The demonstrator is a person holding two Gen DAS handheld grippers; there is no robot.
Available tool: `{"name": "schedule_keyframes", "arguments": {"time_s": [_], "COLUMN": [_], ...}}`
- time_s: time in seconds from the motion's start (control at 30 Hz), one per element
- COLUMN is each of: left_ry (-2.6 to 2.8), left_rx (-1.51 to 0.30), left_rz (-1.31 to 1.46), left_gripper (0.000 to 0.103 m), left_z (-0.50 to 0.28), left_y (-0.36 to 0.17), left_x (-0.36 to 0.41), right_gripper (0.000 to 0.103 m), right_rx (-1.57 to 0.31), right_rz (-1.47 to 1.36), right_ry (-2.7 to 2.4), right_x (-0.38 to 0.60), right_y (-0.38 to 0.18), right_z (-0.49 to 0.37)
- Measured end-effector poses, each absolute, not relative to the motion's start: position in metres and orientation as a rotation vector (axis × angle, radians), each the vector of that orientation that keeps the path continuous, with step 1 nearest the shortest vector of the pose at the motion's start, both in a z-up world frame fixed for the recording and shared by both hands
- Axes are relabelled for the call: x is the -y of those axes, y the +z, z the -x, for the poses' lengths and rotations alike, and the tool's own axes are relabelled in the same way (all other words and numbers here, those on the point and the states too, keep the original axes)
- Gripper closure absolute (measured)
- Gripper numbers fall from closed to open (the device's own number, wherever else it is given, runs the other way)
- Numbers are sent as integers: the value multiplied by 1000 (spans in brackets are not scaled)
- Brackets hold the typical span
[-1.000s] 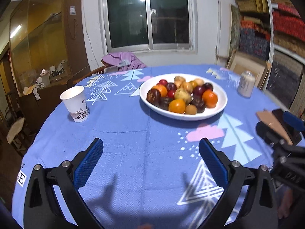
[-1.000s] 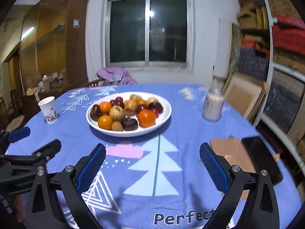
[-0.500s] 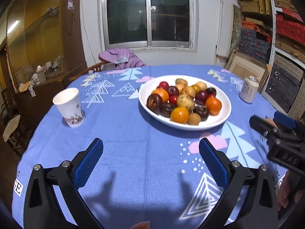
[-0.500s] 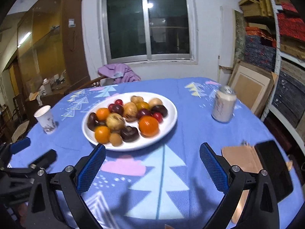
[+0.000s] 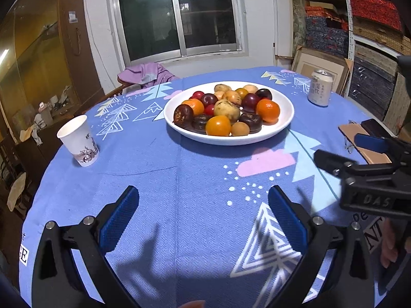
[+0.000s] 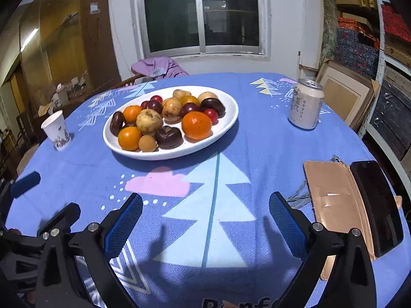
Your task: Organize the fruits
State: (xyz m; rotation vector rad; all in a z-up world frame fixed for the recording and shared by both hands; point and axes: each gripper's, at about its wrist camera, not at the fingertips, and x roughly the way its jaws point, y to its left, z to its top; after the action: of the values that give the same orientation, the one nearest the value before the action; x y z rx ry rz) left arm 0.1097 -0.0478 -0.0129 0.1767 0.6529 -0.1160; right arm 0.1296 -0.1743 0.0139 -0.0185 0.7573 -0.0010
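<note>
A white plate (image 5: 286,118) (image 6: 226,125) in the middle of the round table holds a pile of mixed fruit: oranges (image 5: 267,111) (image 6: 196,124), dark plums (image 5: 249,101), tan round fruits (image 5: 226,109) (image 6: 149,121) and dark brown ones (image 6: 169,136). My left gripper (image 5: 203,213) is open and empty, over the blue cloth short of the plate. My right gripper (image 6: 205,218) is open and empty, also short of the plate. The right gripper shows at the right edge of the left wrist view (image 5: 352,151); the left gripper shows at the left edge of the right wrist view (image 6: 43,195).
A paper cup (image 5: 78,141) (image 6: 56,133) stands left of the plate. A drink can (image 5: 319,87) (image 6: 305,104) stands at the right back. A phone in a tan flip case (image 6: 354,205) lies at the right front. A chair with purple cloth (image 5: 146,73) stands behind the table.
Both grippers have moved forward toward the plate, which looks larger and nearer now. Both stay open and empty.
</note>
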Motion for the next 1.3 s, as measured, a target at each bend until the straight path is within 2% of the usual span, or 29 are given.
{"name": "schedule_keyframes", "arguments": {"time_s": [1.3], "left_ry": [-110], "left_rx": [-635], "left_rz": [-135], "left_gripper": [4], "left_z": [-101], "left_y": [-1], "left_x": [41], "right_gripper": [3], "right_rx": [-761], "right_rz": [56], "right_ry": [24], "right_x": [163], "right_y": [12], "right_z": [-127]}}
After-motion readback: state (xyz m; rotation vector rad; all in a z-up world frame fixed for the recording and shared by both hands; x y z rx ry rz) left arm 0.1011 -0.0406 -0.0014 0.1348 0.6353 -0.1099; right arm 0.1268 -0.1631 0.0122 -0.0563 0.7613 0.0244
